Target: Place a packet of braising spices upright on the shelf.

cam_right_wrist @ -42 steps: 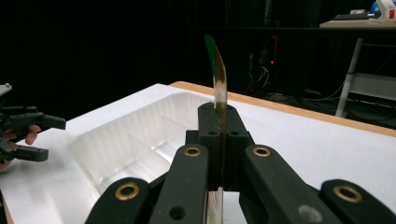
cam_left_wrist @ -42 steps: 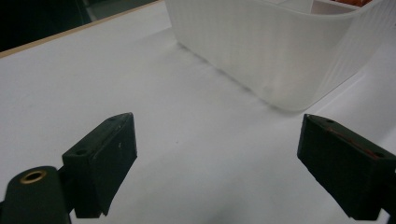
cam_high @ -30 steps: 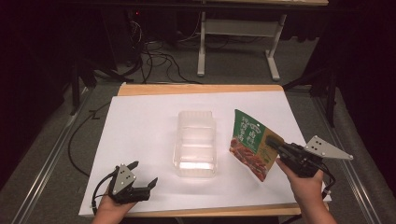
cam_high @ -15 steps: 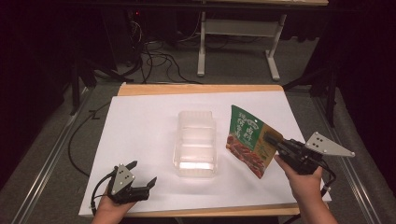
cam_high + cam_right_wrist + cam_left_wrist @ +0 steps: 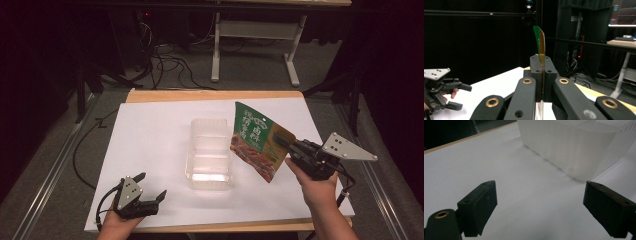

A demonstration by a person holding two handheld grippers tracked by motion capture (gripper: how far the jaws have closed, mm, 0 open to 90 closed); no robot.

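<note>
While right gripper [image 5: 281, 142] pinches snack pouch [image 5: 256, 140], left gripper [image 5: 151, 187] gapes.

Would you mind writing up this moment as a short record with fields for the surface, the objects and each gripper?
surface: table with a white cover
container: clear plastic container, empty as far as visible, standing at mid-table
pouch: green snack pouch, held in the air just right of the container
right gripper: right gripper, shut on the pouch's edge
left gripper: left gripper, open, holding nothing, low at the table's near left corner
background: white desk frame and cables on the floor
</note>
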